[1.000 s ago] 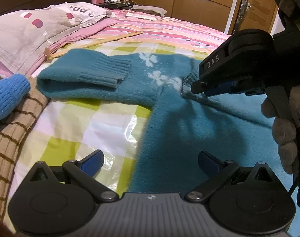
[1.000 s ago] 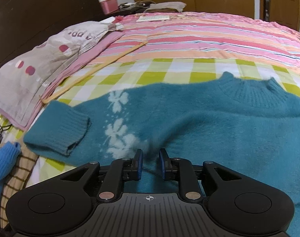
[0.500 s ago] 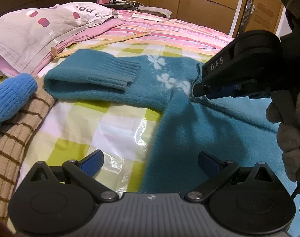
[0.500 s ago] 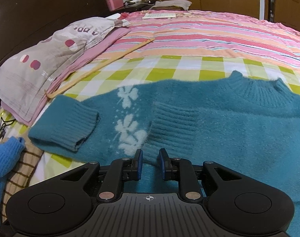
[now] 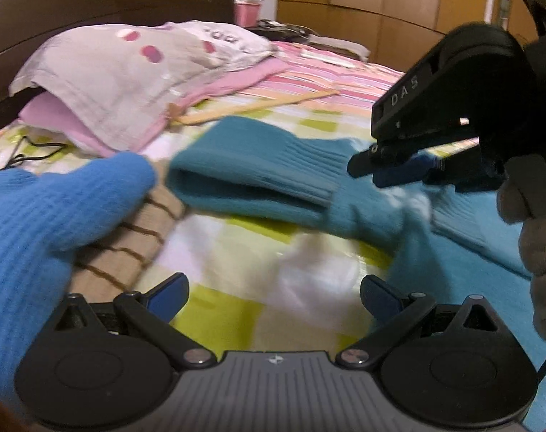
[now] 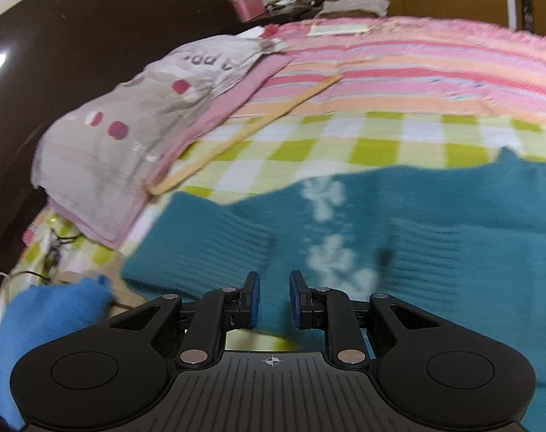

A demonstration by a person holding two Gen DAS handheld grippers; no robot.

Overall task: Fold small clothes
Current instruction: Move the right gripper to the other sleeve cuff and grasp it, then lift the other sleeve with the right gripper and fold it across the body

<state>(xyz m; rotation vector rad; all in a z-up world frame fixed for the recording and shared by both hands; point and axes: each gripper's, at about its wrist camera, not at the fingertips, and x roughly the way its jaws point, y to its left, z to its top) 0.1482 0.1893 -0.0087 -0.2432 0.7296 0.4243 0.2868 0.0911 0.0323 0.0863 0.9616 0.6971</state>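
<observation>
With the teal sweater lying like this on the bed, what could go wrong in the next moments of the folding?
1. The teal sweater has one ribbed cuff lying folded on the body; neither gripper seems to hold it, so it may slide off.
2. The blue garment and the striped beige cloth lie close to the other sleeve; the left gripper, open, might catch them instead.
3. The wooden stick lies near the sweater's top edge and could snag.

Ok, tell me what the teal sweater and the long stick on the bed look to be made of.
Teal sweater: looks like soft, fuzzy knit, wool or acrylic; the cuffs are ribbed and the surface is matte and napped.
Long stick: seems pale wood or bamboo, thin, flat and smooth; blur leaves it open.
</observation>
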